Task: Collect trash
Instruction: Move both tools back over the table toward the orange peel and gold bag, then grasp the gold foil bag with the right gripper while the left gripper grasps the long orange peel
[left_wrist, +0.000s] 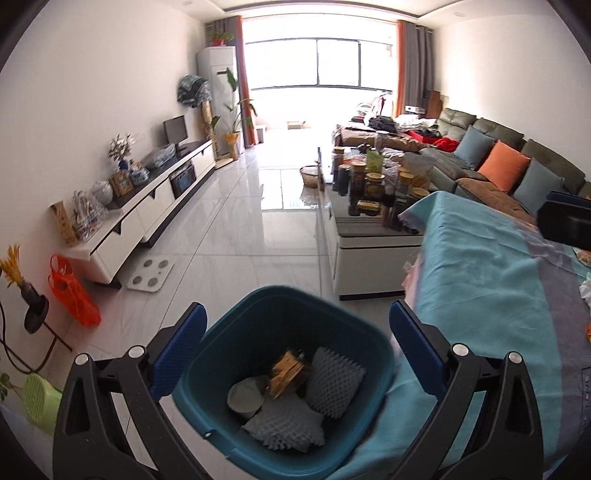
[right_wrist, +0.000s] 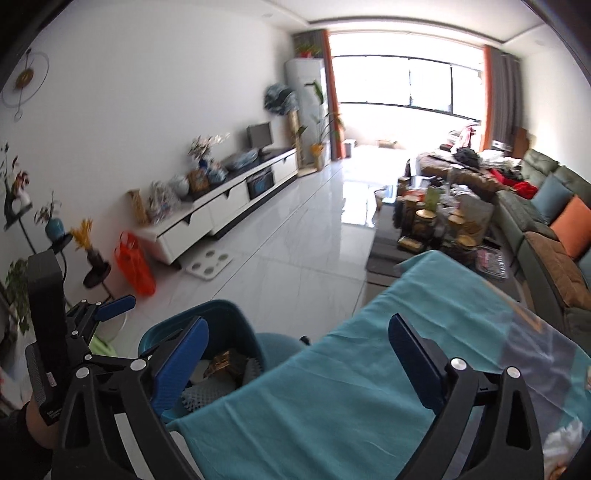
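The left hand-held gripper hangs wide apart above the blue bin, grasping nothing. Inside the bin lie grey foam nets and a brown wrapper. To the right, over the teal-covered worktop, the right hand-held gripper is spread wide and empty.

A white TV cabinet lines the left wall. An orange bag sits near a scale. Cushions lie on the sofa.
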